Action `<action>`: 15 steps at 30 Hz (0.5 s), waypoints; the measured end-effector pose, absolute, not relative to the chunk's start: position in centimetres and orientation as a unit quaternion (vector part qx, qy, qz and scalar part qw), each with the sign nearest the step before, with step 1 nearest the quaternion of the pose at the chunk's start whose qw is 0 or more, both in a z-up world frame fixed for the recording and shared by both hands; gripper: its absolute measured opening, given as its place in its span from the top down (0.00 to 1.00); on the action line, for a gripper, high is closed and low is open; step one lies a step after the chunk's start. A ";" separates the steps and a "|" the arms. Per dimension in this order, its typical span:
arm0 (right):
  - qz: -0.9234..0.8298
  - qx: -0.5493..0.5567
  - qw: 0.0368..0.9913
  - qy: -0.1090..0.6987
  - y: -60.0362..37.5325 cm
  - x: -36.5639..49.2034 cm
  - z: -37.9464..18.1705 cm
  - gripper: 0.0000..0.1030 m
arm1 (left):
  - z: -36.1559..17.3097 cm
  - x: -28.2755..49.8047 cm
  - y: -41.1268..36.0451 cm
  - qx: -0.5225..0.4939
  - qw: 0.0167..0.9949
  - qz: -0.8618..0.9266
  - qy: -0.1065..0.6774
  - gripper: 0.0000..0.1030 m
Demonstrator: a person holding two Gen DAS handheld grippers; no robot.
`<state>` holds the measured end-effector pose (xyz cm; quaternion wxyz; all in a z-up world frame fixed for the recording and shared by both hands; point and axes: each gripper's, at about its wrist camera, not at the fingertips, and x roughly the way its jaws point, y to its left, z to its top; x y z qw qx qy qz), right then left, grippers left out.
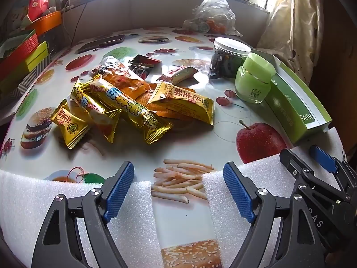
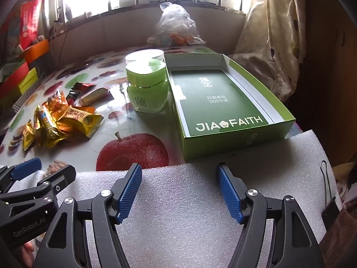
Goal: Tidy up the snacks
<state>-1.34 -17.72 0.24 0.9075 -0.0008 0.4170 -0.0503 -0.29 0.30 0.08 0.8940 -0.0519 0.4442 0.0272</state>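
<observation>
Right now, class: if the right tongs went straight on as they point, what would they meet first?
Probably the white foam sheet right below the open right tongs; beyond it lies the green box. Depth is unclear.

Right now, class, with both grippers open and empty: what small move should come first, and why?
Probably move the left gripper forward to the gold snack packets: they lie heaped and loose, while the green box is open and holds no snacks yet.

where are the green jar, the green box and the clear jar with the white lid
green jar (image 2: 147, 89), right wrist view, front of body
green box (image 2: 223, 100), right wrist view, inside floor
clear jar (image 1: 227, 63), left wrist view, see-through wall
</observation>
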 end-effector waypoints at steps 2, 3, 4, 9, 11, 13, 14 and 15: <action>-0.050 -0.001 0.908 0.417 -17.7 -1.4 0.2 0.33 | 0.1 -0.3 0.3 -0.052 0.894 0.027 0.444 0.20; -0.050 -0.001 0.908 0.416 -17.7 -1.4 0.2 0.33 | 0.1 -0.3 0.2 -0.052 0.894 0.028 0.444 0.20; -0.050 -0.001 0.908 0.416 -17.7 -1.4 0.2 0.33 | 0.1 -0.3 0.2 -0.052 0.894 0.028 0.444 0.20; -0.050 -0.001 0.908 0.416 -17.7 -1.4 0.2 0.33 | 0.1 -0.3 0.2 -0.051 0.894 0.028 0.444 0.20; -0.050 0.000 0.908 0.416 -17.8 -1.4 0.2 0.33 | 0.1 -0.3 0.2 -0.052 0.894 0.028 0.444 0.20; -0.050 0.000 0.908 0.415 -17.7 -1.4 0.2 0.33 | 0.1 -0.3 0.1 -0.051 0.894 0.029 0.444 0.20; -0.050 0.000 0.908 0.415 -17.7 -1.4 0.2 0.33 | 0.1 -0.3 0.1 -0.051 0.894 0.029 0.443 0.20; -0.050 -0.001 0.908 0.415 -17.7 -1.4 0.2 0.33 | 0.1 -0.3 0.1 -0.051 0.894 0.029 0.443 0.20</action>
